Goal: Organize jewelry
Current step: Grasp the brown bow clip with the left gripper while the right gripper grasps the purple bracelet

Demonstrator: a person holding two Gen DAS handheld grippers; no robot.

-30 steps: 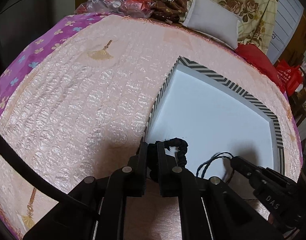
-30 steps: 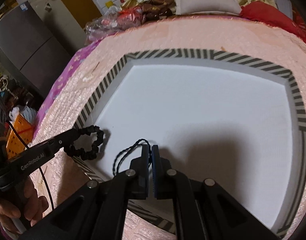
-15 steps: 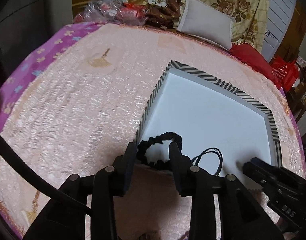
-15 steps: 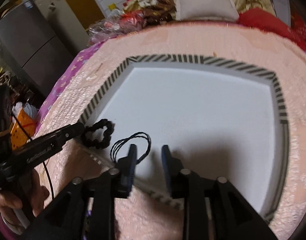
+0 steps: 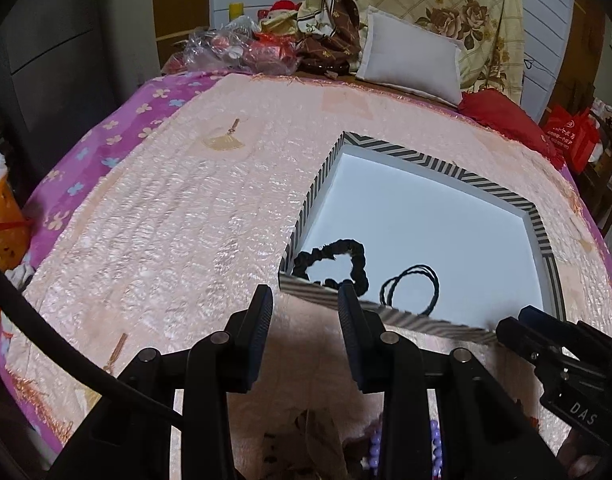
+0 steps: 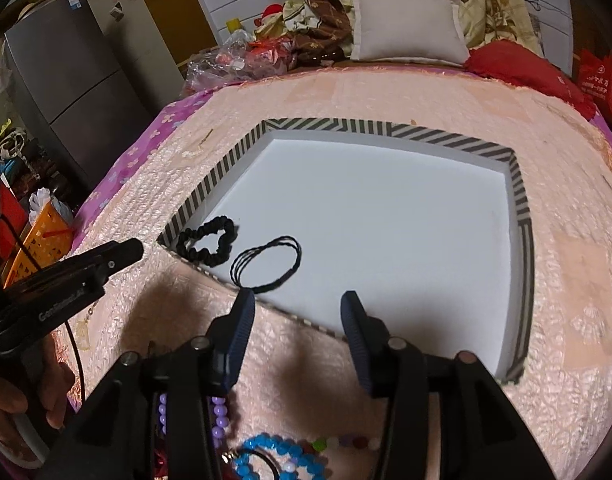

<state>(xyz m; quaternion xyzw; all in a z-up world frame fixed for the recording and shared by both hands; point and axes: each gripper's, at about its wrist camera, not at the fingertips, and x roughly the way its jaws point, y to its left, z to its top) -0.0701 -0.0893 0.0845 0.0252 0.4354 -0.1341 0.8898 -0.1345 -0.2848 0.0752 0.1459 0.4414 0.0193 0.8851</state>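
Observation:
A tray with a black-and-white striped rim [image 5: 426,158] [image 6: 338,125] and a white floor lies on the pink bedspread. In its near left corner lie a black scrunchie [image 5: 346,245] [image 6: 226,240] and, to its right, a thin black cord loop [image 5: 436,284] [image 6: 297,256], both free. My left gripper [image 5: 304,296] [image 6: 126,250] hangs open just short of the tray's near rim, nothing between its fingers. My right gripper [image 6: 298,298] [image 5: 514,320] is over the near rim, jaws opening and empty. Blue [image 6: 266,446] and purple beads [image 6: 220,424] lie under the right gripper.
A white pillow [image 5: 410,58], crumpled plastic bags [image 5: 234,46] and a red cushion [image 5: 502,114] line the far edge of the bed. An orange basket [image 6: 42,236] and a grey fridge [image 6: 66,60] stand beside the bed on the left. A hand [image 6: 10,400] holds the left gripper.
Both grippers were shut, the left on the scrunchie, the right on the cord loop. Both have opened, left the pieces in the tray, and drawn back and up from it.

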